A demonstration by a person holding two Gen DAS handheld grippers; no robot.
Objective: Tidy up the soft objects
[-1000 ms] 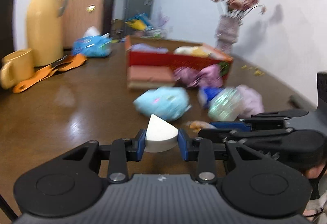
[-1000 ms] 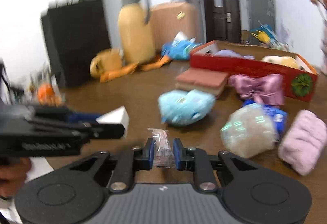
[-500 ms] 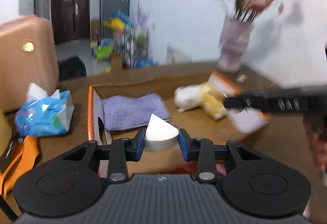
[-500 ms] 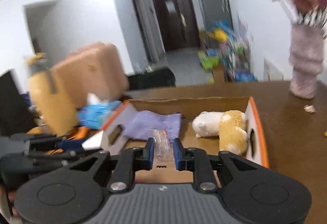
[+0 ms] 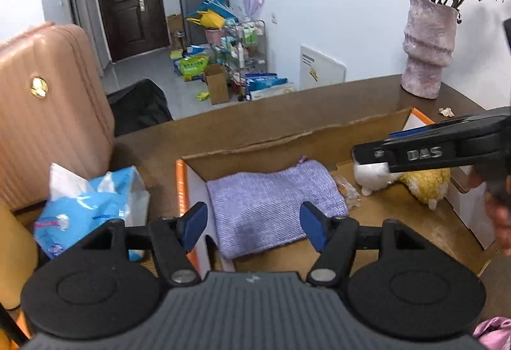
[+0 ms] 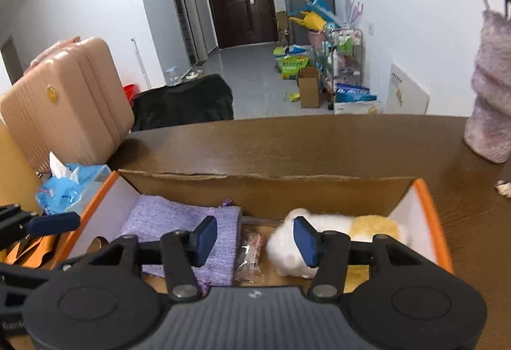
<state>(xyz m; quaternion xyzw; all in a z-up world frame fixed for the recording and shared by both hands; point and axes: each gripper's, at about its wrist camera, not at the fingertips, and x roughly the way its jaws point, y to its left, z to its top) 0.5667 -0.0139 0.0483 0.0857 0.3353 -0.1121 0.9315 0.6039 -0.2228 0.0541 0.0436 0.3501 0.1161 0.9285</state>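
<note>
cardboard, orange along its rim, makes the open box point(image 6: 428, 209) on the brown worktop point(image 6: 303, 145), and both tongs hang over it. the left tongs point(image 5: 254, 224) have their jaws opening, well apart, with nothing between the blue pads; directly beyond and below them lies the folded purple cloth point(image 5: 271, 203) at the left end of the box. the right tongs point(image 6: 255, 236) are opening too and grip nothing. the small clear crinkly packet point(image 6: 252, 252) lies on the box floor below their gap, between the purple cloth and the white-and-yellow plush toy point(image 6: 338, 236), just beside both.

the step in hand looks like a release into the box. to do it well, i'd let the jaws spread fully and check that nothing clings to a pad before lifting either tool. i'd draw each one straight up and back, clear of the cardboard walls, so the plush toy and the cloth are not dragged along. the right tongs reach across the left wrist view near the toy, so the two tools should part without crossing. whether anything dropped from the left tongs i cannot tell.
</note>
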